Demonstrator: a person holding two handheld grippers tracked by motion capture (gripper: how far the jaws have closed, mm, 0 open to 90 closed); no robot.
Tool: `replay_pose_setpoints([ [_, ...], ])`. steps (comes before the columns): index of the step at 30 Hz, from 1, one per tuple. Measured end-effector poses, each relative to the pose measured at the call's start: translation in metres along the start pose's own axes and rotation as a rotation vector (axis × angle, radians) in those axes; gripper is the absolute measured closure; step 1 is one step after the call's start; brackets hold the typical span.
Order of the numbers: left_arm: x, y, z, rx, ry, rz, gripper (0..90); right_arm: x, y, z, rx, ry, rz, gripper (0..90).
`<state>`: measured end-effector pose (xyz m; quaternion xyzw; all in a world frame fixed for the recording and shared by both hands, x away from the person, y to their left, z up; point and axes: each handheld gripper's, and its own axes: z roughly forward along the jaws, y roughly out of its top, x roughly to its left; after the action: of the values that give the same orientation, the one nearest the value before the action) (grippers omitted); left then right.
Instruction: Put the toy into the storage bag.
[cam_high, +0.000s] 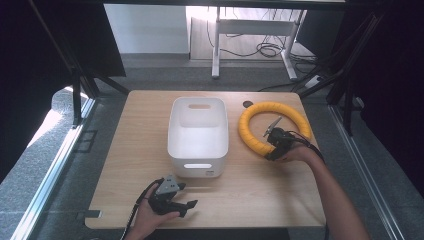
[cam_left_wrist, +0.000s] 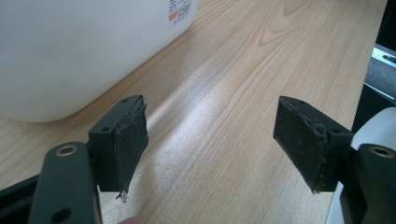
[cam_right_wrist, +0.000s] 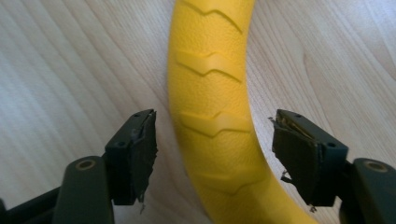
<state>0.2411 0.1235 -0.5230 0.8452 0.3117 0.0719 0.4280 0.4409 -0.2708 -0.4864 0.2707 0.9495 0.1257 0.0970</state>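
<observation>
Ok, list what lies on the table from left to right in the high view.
Left gripper at the near edge → white bin in the middle → yellow ring with the right gripper open over its near side.

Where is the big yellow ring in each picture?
High view: the yellow ring lies flat on the table's right half, beside the white bin, with the right gripper at its near edge.
Left gripper view: not in it.
Right gripper view: its band runs up between the open jaws.
Shared landmark: the wooden table.
</observation>
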Motion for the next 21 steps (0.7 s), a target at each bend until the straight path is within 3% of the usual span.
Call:
replay_pose_setpoints([
  [9, 0.0, 0.0, 0.001, 0.001, 0.004, -0.002, 26.1, -0.004, 0.006, 0.018, 0.074, 0.039, -0.057, 43.6],
  [21, -0.003, 0.0, 0.003, 0.009, 0.0, 0.006, 26.1, -0.012, 0.016, 0.022, 0.134, 0.11, -0.072, 48.7],
])
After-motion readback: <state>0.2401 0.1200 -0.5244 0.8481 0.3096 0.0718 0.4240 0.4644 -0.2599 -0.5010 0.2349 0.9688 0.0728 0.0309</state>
